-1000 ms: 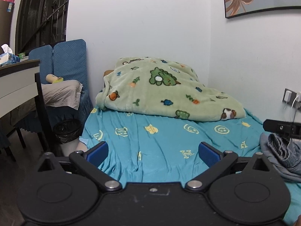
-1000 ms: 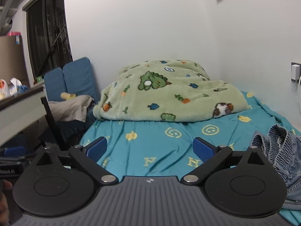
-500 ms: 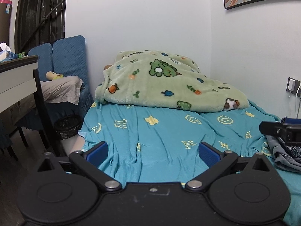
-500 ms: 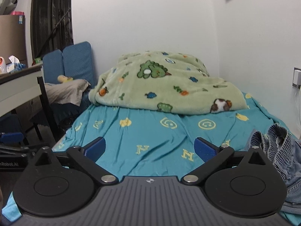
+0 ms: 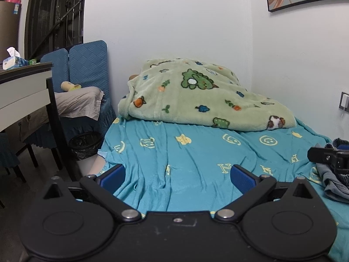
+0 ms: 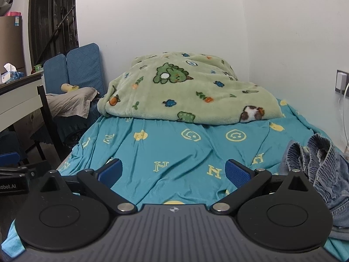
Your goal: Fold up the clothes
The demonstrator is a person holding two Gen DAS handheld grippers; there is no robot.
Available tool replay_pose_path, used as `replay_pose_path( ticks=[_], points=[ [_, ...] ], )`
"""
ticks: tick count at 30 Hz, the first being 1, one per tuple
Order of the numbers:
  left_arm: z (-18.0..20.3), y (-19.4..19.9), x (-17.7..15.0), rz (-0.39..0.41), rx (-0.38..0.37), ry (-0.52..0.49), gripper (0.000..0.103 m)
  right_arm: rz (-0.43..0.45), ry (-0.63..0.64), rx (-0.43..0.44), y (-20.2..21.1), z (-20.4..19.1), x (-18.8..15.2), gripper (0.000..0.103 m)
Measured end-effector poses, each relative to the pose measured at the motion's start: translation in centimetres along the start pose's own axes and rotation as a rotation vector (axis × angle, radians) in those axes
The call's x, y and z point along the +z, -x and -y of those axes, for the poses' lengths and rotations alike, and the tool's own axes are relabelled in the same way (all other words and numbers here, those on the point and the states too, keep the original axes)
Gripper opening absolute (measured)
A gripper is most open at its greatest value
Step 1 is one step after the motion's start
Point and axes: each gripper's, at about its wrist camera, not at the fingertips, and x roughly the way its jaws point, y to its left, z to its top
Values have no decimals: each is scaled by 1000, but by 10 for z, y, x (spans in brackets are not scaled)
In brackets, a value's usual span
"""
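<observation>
You are bringing both claws lower and closer over the bed (image 5: 196, 166) than a second ago. Your left claw (image 5: 177, 175) and right claw (image 6: 173, 172) are hanging released, gripping nothing. The crumpled jeans (image 6: 322, 170) are lying on the sheet just beside your right claw.

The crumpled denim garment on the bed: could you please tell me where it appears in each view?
Left wrist view: denim garment at the far right edge, partly behind the right gripper.
Right wrist view: denim garment at right, beside the gripper's right finger.
Shared landmark: green cartoon blanket at the bed's far end.
</observation>
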Motion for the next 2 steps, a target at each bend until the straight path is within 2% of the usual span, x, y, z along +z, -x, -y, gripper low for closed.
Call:
replay_pose_path(
  ticks=[2],
  points=[
    [-1,1,1,12,11,1,103,-5,-3,-4,-1,0,-1,102]
  ],
)
